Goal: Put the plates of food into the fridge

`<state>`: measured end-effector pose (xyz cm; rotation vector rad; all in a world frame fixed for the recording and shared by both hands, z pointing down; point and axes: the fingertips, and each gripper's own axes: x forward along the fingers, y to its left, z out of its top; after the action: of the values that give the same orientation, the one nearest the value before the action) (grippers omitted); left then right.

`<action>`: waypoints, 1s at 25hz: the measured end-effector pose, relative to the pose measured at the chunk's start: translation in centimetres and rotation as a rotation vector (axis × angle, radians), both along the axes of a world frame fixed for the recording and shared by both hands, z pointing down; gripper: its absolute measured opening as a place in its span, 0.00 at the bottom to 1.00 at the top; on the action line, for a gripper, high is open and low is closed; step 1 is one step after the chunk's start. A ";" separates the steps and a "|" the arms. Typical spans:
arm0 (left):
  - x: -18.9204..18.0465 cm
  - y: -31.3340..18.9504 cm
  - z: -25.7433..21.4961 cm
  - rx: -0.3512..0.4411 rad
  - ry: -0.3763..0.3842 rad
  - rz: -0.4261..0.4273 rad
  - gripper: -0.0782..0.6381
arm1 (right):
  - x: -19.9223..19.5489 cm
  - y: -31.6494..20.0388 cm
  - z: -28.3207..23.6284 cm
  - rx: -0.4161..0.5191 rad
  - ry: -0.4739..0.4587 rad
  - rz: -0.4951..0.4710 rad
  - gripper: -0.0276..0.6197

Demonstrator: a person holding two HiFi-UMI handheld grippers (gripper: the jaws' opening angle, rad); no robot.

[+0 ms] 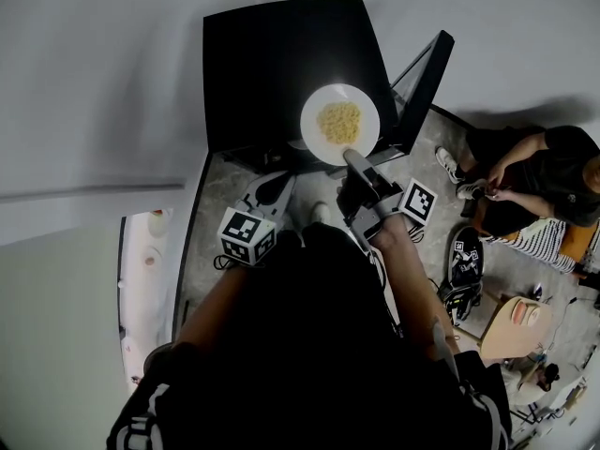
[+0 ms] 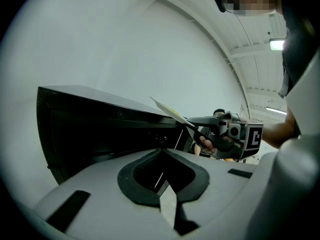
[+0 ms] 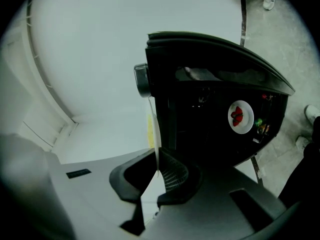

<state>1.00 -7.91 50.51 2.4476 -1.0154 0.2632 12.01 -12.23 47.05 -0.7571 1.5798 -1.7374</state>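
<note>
White and round, the plate of yellow food (image 1: 339, 123) hangs just in front of the fridge (image 1: 281, 64), at its top front edge and beside the open door (image 1: 427, 82), not yet inside. The right gripper (image 1: 352, 156) has its jaws clamped on the plate's near rim; its own view shows that thin rim (image 3: 155, 129) pinched edge-on between the pads. The left gripper (image 1: 277, 187) waits lower and further out from the fridge, its jaws together with nothing between them. Deep in the dark interior a second plate with red food (image 3: 240, 117) already sits on a shelf, so the job looks partly done: this plate remains to be carried into the opening, set down and let go. The plate lies roughly flat, its food side up. Being round, it has no long axis of its own, but its free edge points toward the fridge and its gripped edge back toward the person.
</note>
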 end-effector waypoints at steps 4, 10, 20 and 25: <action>-0.4 -1.3 1.3 -0.025 -0.006 0.000 0.14 | 0.7 0.1 1.3 0.001 0.028 -0.002 0.09; -2.3 1.5 0.8 -0.005 0.010 0.004 0.14 | -0.8 4.9 0.7 0.022 0.013 0.004 0.09; -4.4 4.8 -0.5 0.016 0.022 0.008 0.14 | -3.3 10.4 -0.5 0.046 -0.019 -0.006 0.09; -4.3 5.7 -1.2 0.038 0.010 -0.040 0.14 | -3.6 11.6 0.0 0.061 -0.012 -0.084 0.09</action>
<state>-3.35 -2.17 49.31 2.4574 -1.0727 0.2195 8.42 -0.62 47.07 -0.6577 1.6700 -1.7419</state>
